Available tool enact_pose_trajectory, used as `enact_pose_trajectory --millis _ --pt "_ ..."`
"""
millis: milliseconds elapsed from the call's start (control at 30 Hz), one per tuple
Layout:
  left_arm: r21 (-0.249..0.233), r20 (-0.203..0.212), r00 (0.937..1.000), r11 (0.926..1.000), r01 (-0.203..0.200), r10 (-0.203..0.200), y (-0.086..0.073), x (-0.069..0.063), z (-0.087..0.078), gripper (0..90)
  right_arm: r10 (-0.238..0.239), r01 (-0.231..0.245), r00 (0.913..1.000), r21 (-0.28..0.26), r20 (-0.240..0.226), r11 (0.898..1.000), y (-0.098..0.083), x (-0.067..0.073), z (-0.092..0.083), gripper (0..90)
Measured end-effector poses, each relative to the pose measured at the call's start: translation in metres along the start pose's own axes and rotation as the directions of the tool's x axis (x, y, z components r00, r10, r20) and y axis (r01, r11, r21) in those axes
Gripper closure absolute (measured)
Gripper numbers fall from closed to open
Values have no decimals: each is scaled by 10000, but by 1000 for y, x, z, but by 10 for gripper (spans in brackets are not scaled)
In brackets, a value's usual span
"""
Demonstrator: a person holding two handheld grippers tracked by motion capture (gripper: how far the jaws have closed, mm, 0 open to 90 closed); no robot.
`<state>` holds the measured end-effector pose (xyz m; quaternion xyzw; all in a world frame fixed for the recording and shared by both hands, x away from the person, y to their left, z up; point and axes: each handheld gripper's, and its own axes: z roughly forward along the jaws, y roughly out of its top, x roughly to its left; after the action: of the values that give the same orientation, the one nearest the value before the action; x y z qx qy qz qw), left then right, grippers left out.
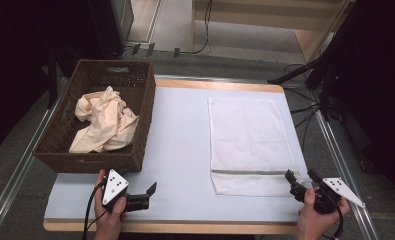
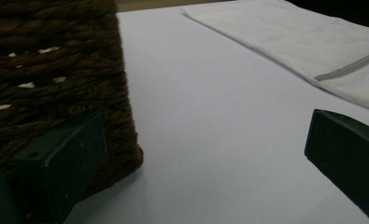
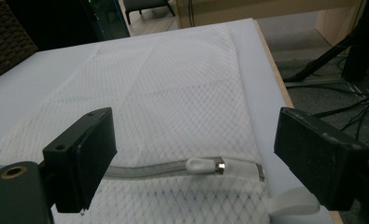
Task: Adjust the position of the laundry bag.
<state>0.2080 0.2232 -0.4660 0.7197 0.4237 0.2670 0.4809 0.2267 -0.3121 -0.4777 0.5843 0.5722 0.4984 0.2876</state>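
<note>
A white mesh laundry bag [image 1: 247,135] lies flat on the right half of the table, its grey zipper [image 1: 250,171] running across the near end. My right gripper [image 1: 301,176] is open at the bag's near right corner. In the right gripper view the jaws [image 3: 196,156] straddle the white zipper pull [image 3: 203,164] without touching it. A crumpled cream cloth [image 1: 105,120] fills the brown wicker basket [image 1: 146,112] at the left. My left gripper [image 1: 149,196] is open just in front of the basket's near corner [image 2: 56,70], with nothing between its jaws [image 2: 205,158].
A white mat [image 1: 180,150] covers the wooden table. Metal rails [image 1: 337,155] run along both sides. Black stand legs and cables [image 1: 310,75] lie on the floor at the far right. The bag [image 2: 313,46] lies off to the right in the left gripper view.
</note>
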Motion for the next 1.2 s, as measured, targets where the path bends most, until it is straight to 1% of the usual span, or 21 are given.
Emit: enact_pose_trajectory --millis 100,133,167,233,267,300,400,533,633,667,733,767,800,900,967,1033,1067,1100,1133,1167,1200 --pt "29 133 9999 9999 104 -105 3 -7 3 0 -101 102 9999 -200 44 9997 5 2 0 134" --pt "-137 243 9997 9999 8 -4 8 -17 5 0 -171 172 9999 -279 23 9995 9 5 -1 134" --pt "-137 243 9997 9999 8 -4 8 -17 5 0 -157 158 9999 -229 29 9996 9 6 -1 135" --pt "-316 -71 9996 9991 -290 288 13 -29 9 0 -220 220 9998 -124 -32 9997 8 6 2 135" --pt "-442 241 9995 9988 -213 224 15 -34 11 0 -220 220 9998 -124 -32 9997 8 6 2 135" --pt "-524 179 9995 9983 -252 262 20 -45 18 0 -167 168 9998 94 -69 9998 8 5 4 135" --pt "-505 336 9989 9983 -299 316 24 -56 26 0 -91 96 9997 223 -227 9997 9 5 6 137" --pt "-569 202 9986 9973 -468 480 34 -70 52 0 62 -51 9995 352 -321 9994 12 4 9 137" --pt "-146 537 9969 9983 -569 576 42 -77 77 6 108 -93 9994 454 -331 9989 13 1 7 137" --pt "-10 467 9975 9986 -527 527 48 -80 92 27 18 -4 9995 449 -317 9990 13 0 7 137" --pt "49 428 9975 9984 -563 561 51 -81 100 67 3 12 9996 509 -298 9987 13 -2 6 137" --pt "133 355 9976 9981 -602 597 58 -83 117 77 75 -61 9997 652 -222 9979 11 -8 4 141" --pt "133 355 9976 9981 -602 597 58 -83 117 98 80 -65 9997 606 -244 9981 11 -10 3 143" --pt "565 454 9974 9966 -593 568 71 -84 147 144 227 -215 9996 720 -163 9972 9 -19 -1 153" --pt "733 446 9973 9954 -621 589 73 -84 154 146 358 -347 9993 872 -105 9956 7 -22 -2 168" --pt "1354 348 9984 9896 -486 442 79 -82 176 152 500 -509 9987 1125 110 9923 5 -23 -1 204" --pt "1354 348 9984 9896 -486 442 79 -82 176 158 464 -488 9987 1255 217 9909 4 -23 -1 216" --pt "1698 213 9998 9855 -35 -1 82 -76 189 171 459 -507 9983 1417 369 9886 3 -23 0 239" --pt "1698 213 9998 9855 -35 -1 82 -76 189 180 459 -507 9983 1417 369 9886 3 -23 0 239" --pt "1957 136 9989 9798 414 -449 86 -69 202 200 369 -481 9971 1765 663 9831 1 -24 2 289" --pt "1957 136 9989 9798 414 -449 86 -69 202 210 418 -547 9966 1924 708 9798 0 -23 3 313"
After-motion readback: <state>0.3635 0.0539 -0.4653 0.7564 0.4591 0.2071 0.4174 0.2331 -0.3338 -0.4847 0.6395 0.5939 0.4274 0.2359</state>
